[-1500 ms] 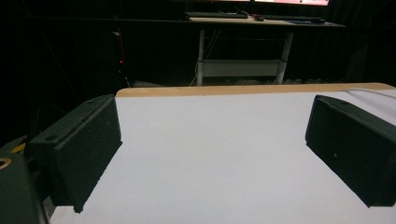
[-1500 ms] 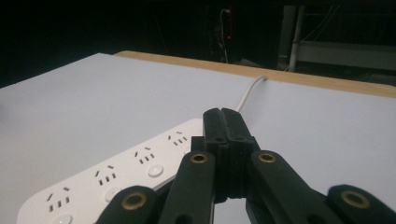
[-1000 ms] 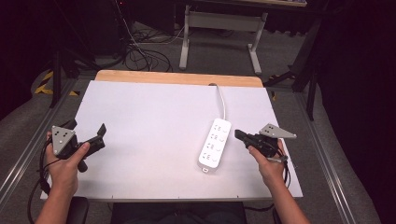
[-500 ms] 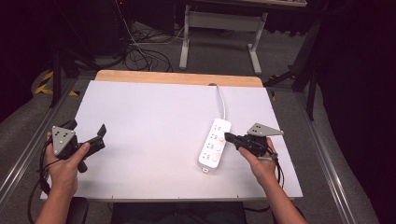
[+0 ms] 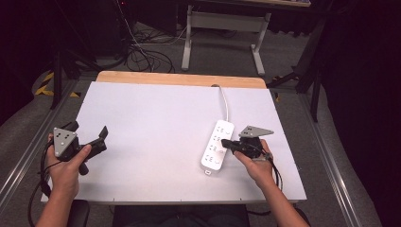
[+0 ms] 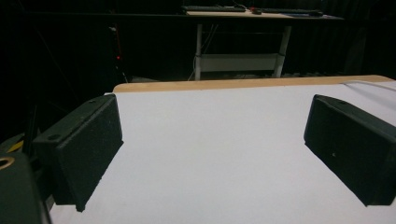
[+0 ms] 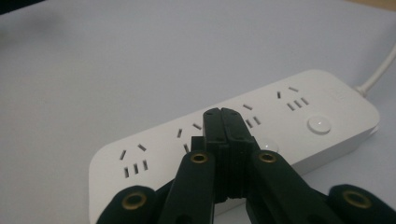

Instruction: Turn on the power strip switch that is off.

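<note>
Jaws of right gripper [image 7: 227, 122] pressed together, empty, poised above middle button of power strip [image 5: 217, 146] on counter's [image 5: 151, 123] right half: press straight down, gently; left gripper [image 5: 87, 142] parked wide apart.

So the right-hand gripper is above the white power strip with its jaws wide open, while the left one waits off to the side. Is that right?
Not quite: the right gripper has its jaws shut together, as the right gripper view shows. It is indeed above the white power strip, and the left gripper does wait aside.

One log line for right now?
right claw: shut, over power strip buttons | left claw: open, idle | contact: unclear
</note>
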Motion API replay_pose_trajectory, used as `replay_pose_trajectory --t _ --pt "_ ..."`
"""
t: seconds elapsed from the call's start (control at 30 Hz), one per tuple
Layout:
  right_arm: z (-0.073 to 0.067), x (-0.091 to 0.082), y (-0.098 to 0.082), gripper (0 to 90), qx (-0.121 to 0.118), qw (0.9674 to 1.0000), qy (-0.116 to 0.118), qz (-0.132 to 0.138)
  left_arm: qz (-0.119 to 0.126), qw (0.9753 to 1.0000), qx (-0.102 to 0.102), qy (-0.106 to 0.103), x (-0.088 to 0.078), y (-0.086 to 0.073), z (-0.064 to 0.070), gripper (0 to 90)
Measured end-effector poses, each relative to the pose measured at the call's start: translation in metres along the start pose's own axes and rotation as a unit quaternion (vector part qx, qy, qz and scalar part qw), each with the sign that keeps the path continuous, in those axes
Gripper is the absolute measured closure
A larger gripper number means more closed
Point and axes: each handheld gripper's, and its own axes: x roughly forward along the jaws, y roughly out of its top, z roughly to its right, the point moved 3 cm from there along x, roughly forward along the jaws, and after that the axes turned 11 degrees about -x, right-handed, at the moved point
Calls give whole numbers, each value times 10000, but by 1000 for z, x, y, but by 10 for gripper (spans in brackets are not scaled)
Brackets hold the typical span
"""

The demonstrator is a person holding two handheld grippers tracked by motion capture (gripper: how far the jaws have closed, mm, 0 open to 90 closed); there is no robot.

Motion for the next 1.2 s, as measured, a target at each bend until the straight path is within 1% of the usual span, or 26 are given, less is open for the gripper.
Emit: replay_pose_trajectory --t 0.07,0.1,0.33,0.43,0.63,0.67,0.77,0.87,1.0,1.13,1.2 --pt "-1 4 -2 900 -32 9999 15 -137 -4 10000 1 2 0 0 0 51" --pt "-1 4 -2 900 -32 9999 15 -137 -7 10000 0 3 0 0 0 51" --pt "-2 10 -6 900 -27 9989 57 -473 -13 10000 -26 -15 1 -1 0 52" --pt "-2 11 -6 900 -10 9988 84 -481 -46 10000 -10 -14 1 -1 0 53" --pt "1 10 -8 900 212 9984 98 -510 -58 10000 -10 -10 1 -1 0 54" --pt "1 10 -8 900 212 9984 98 -510 -68 10000 -12 -13 1 -1 1 54" --pt "0 11 -8 900 176 9985 58 -520 -110 9999 6 -8 1 -1 1 55" --pt "-2 11 -8 900 102 9985 -5 -529 -96 10000 -21 3 1 -2 0 55" --pt "-5 10 -7 900 -123 9981 -116 -589 -96 10000 -23 7 0 -2 -1 55" --pt "-7 11 -7 900 -224 9977 -167 -612 -131 9999 -37 -2 1 -2 -1 55" --pt "-8 11 -6 900 -353 9970 -225 -654 -137 9999 -25 -2 1 -2 -1 55"
